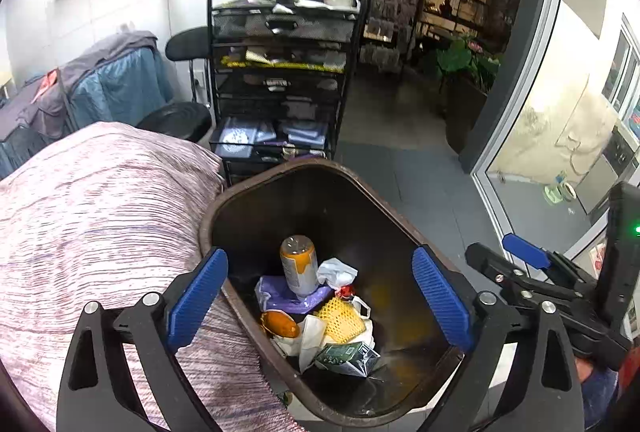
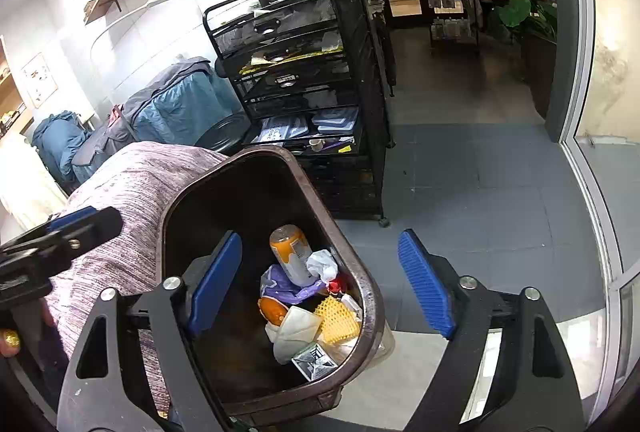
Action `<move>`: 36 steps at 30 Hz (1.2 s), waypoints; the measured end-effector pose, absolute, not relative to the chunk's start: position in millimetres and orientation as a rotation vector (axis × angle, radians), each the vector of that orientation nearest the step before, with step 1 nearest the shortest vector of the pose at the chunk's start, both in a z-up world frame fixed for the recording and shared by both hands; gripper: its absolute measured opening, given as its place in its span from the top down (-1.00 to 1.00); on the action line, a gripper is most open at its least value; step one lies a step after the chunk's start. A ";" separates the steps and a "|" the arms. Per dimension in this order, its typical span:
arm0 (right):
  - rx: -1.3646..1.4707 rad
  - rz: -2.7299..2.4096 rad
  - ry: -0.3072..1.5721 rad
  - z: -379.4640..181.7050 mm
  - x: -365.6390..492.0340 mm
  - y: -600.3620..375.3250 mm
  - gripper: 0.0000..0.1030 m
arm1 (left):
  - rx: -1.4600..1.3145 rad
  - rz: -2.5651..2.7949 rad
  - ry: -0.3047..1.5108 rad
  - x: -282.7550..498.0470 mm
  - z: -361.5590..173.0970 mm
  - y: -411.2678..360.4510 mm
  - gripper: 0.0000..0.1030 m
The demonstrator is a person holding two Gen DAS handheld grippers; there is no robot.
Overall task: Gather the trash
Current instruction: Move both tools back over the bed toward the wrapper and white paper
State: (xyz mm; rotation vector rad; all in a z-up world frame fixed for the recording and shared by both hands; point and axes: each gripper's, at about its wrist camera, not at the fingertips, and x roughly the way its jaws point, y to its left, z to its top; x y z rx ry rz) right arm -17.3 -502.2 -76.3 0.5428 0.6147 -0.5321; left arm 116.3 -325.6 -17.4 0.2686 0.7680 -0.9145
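Both grippers, left (image 1: pixel 320 296) and right (image 2: pixel 320 284), are hanging released over the bin (image 1: pixel 360 199), so the drop is looking done and fetching more trash is likely coming next.

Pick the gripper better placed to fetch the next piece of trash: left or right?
Neither clearly. Left gripper and right gripper are both open and empty above the bin, and no loose trash shows outside it. The left hangs squarely over the bin; the right straddles its rim.
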 end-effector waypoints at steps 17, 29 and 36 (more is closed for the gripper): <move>0.499 -0.428 0.599 -61.2 4.9 -468.9 -0.65 | 0.217 -0.791 0.657 101.3 12.0 -246.2 -0.88; 0.431 -0.296 0.607 -45.9 35.5 -418.8 -0.65 | 0.218 -0.640 0.623 107.5 12.1 -187.3 -0.88; 0.373 -0.152 0.639 -39.0 64.9 -367.8 -0.66 | 0.202 -0.550 0.623 118.3 11.4 -146.6 -0.88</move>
